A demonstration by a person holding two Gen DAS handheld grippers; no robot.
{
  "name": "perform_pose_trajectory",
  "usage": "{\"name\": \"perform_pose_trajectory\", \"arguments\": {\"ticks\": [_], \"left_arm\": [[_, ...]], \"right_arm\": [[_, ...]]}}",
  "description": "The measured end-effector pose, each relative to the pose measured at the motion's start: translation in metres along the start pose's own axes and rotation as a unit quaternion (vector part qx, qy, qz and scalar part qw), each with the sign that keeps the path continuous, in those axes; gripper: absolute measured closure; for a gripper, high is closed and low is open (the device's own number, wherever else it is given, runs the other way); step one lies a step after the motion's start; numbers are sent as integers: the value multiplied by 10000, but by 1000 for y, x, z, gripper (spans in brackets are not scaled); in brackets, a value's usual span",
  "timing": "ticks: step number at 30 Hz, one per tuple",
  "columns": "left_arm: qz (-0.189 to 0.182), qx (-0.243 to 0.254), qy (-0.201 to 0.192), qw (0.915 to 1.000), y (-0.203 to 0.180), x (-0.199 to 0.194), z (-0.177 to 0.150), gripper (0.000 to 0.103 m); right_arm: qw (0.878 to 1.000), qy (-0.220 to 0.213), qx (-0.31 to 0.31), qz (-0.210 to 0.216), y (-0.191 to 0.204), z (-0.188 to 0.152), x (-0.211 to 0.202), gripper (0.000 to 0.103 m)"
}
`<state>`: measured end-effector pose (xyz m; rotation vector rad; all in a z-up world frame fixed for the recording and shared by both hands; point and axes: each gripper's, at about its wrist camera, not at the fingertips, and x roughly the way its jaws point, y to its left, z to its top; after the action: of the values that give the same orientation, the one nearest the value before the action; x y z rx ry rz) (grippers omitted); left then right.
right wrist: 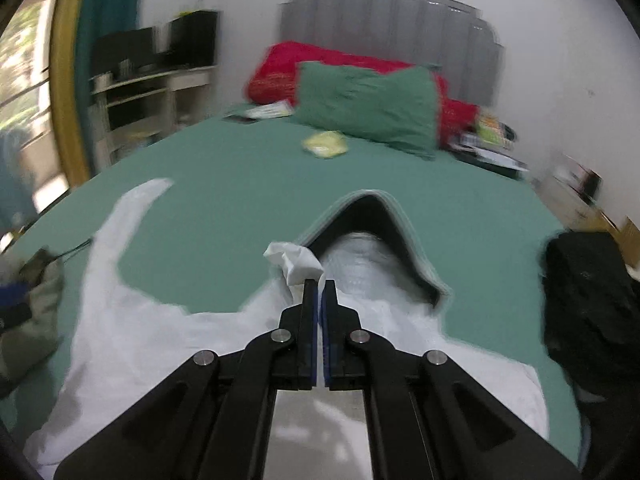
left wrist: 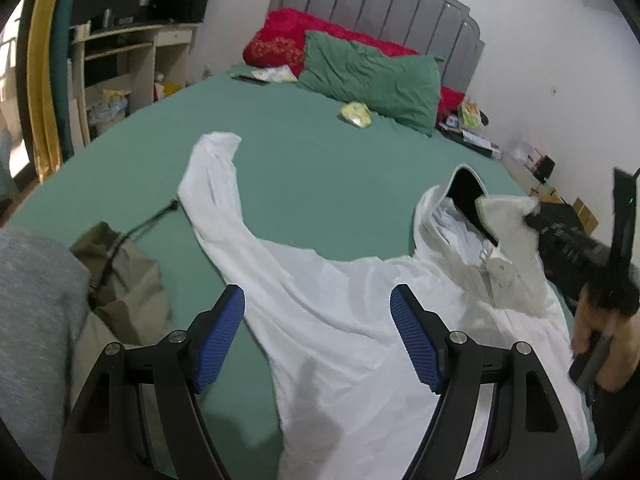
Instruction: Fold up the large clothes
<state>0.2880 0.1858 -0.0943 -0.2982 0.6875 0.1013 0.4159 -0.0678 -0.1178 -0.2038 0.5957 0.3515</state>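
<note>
A white hooded jacket [left wrist: 340,320] lies spread on the green bed sheet [left wrist: 312,176], one sleeve [left wrist: 212,184] stretched toward the far left, the dark-lined hood [left wrist: 466,192] at the right. My left gripper [left wrist: 318,300] is open and empty, hovering over the jacket's shoulder. In the right wrist view the jacket [right wrist: 160,340] lies below my right gripper [right wrist: 320,282], which is shut on a white fold of fabric [right wrist: 296,262] beside the hood [right wrist: 376,224]. The right gripper [left wrist: 532,220] also shows in the left wrist view, holding that fabric up.
An olive garment [left wrist: 124,280] with a black cord lies at the left. A green pillow [left wrist: 372,80], red blanket [left wrist: 288,36] and small yellow packet [left wrist: 356,114] sit near the headboard. A black bag [right wrist: 588,304] lies at the right. A desk [left wrist: 132,56] stands beyond the bed.
</note>
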Motion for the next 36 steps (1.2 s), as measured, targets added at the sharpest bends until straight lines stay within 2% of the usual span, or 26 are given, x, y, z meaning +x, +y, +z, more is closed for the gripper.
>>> {"name": "perform_pose_trajectory", "arguments": {"ticks": [4, 6, 9, 12, 14, 15, 17, 18, 19, 22, 25, 28, 30, 32, 35, 36], "left_arm": [[143, 87, -115, 9998, 7, -4, 3, 24], [210, 106, -140, 9996, 11, -4, 4, 24], [278, 109, -163, 9994, 18, -5, 7, 24], [303, 1, -141, 9994, 26, -6, 11, 24], [366, -57, -103, 9993, 32, -5, 12, 24], [412, -69, -77, 9991, 35, -4, 12, 24], [491, -91, -10, 9988, 41, -2, 11, 24], [526, -124, 36, 9985, 46, -1, 11, 24], [554, -198, 58, 9982, 53, 0, 11, 24], [641, -470, 31, 9968, 71, -4, 16, 24], [695, -674, -191, 9951, 86, -16, 24, 24], [848, -748, -427, 9927, 100, -29, 35, 24], [997, -765, -501, 9908, 107, -33, 39, 24], [1108, -798, -540, 9892, 117, -35, 43, 24], [1170, -1035, -472, 9866, 131, -35, 45, 24], [1112, -1139, -458, 9862, 134, -35, 46, 24]], "right_arm": [[9980, 456, -155, 408, 38, -24, 21, 102], [9960, 678, -198, 554, 43, -36, 33, 102], [9936, 748, -289, 797, 49, -56, 33, 101], [9831, 1251, -206, 1322, 59, -70, 48, 100], [9740, 1692, -439, 1441, 69, -79, 60, 99], [9728, 1759, -618, 1378, 73, -81, 61, 92], [9736, 1648, -853, 1327, 76, -75, 53, 65], [9754, 1554, -858, 1309, 77, -69, 48, 40], [9786, 1357, -860, 1284, 77, -58, 39, 27], [9844, 758, -854, 1337, 84, -24, 24, 23], [9828, 582, -720, 1596, 103, 6, 42, 23], [9736, 628, -634, 2103, 140, 25, 80, 23], [9673, 826, -540, 2337, 177, 31, 112, 25], [9614, 1047, -396, 2513, 205, 33, 144, 38], [9561, 1483, -354, 2501, 240, 30, 177, 66], [9547, 1632, -368, 2462, 246, 28, 184, 88]]}}
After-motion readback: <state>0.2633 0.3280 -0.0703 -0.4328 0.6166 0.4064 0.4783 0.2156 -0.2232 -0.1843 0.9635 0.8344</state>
